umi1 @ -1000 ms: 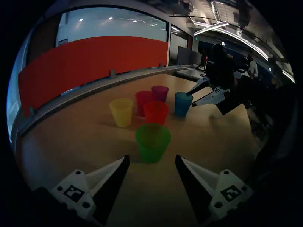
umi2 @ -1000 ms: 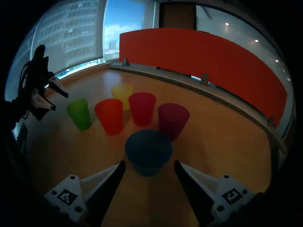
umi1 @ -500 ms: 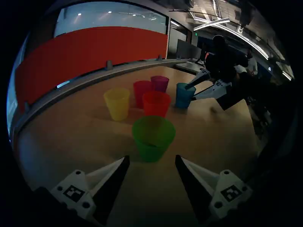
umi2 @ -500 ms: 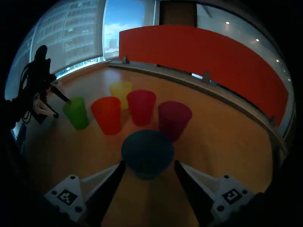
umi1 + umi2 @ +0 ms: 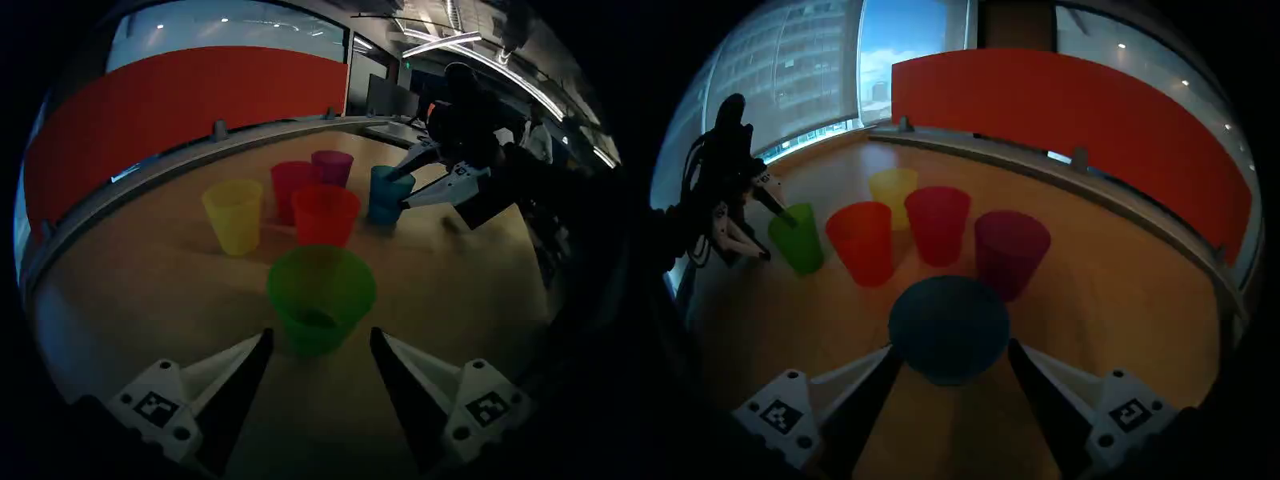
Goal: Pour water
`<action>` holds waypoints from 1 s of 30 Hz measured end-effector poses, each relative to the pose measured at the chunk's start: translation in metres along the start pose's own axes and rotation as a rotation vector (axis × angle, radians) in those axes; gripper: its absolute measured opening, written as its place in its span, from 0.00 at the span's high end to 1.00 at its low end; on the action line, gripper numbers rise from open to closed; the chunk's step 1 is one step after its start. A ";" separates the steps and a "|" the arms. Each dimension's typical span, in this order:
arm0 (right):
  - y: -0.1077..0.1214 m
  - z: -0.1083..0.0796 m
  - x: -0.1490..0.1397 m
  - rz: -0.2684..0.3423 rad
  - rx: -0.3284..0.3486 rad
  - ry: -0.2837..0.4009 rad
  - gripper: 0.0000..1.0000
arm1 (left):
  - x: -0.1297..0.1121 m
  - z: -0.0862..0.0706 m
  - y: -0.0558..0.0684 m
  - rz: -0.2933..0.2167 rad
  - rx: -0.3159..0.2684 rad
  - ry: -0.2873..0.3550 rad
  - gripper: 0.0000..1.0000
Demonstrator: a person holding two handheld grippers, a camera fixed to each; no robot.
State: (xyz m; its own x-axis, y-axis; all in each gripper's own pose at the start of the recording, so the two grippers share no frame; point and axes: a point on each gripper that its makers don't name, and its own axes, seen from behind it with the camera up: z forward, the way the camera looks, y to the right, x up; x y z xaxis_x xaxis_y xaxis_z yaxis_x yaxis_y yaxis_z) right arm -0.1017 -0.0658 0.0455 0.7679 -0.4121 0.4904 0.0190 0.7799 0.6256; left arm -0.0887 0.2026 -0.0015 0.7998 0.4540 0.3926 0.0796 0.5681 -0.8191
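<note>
though the dim light hides whether it holds any water, the translucent green cup point(image 5: 321, 298) stands upright at lower centre of the left gripper view between the spread fingers of the left gripper point(image 5: 320, 334), while the dark blue cup point(image 5: 949, 330) sits likewise between the parted fingers of the right gripper point(image 5: 952, 348), contact unclear.

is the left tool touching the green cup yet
Apart. In the left gripper view the open left tool has the green cup between its fingertips, with a sliver of table showing on each side.
</note>
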 end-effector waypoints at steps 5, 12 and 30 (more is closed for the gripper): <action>0.000 0.003 0.000 0.003 0.005 -0.001 0.00 | 0.001 0.008 0.001 0.002 -0.011 -0.008 0.11; 0.000 0.006 0.000 0.002 0.008 -0.003 0.00 | 0.004 0.016 -0.001 0.011 -0.013 -0.009 0.11; 0.002 0.012 0.002 -0.002 0.009 -0.007 0.00 | 0.011 0.028 -0.006 0.019 -0.010 -0.019 0.11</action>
State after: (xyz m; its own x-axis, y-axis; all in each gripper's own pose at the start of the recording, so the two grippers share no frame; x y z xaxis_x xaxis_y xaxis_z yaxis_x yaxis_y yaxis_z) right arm -0.1074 -0.0708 0.0547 0.7637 -0.4167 0.4931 0.0146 0.7748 0.6320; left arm -0.0968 0.2238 0.0195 0.7900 0.4773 0.3850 0.0709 0.5525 -0.8305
